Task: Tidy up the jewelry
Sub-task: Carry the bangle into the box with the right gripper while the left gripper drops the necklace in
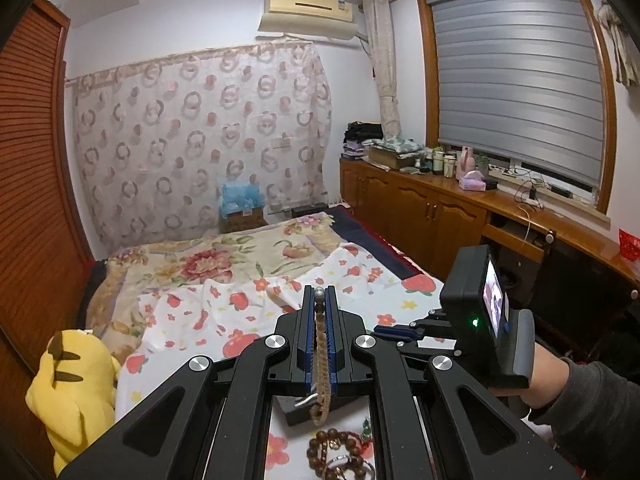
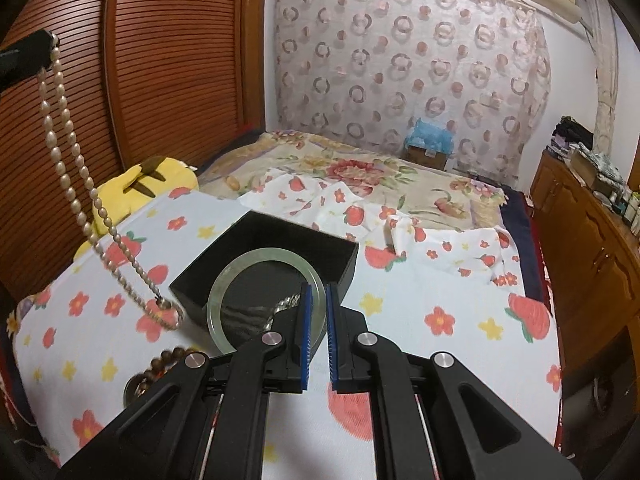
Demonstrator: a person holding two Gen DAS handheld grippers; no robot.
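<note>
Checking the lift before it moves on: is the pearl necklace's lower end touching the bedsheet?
Touching. The right wrist view shows the pearl necklace hanging from the left gripper, its lower end lying on the bedsheet.

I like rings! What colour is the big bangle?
Pale green bangle, clearest in the right wrist view.

Black box (image 2: 280,256) ahead; bedsheet (image 2: 440,292) rightward open

A home bedroom: floral-sheeted bed (image 2: 460,304), louvred wardrobe (image 2: 120,80), wall air conditioner (image 1: 310,10), blinded window (image 1: 516,80).
</note>
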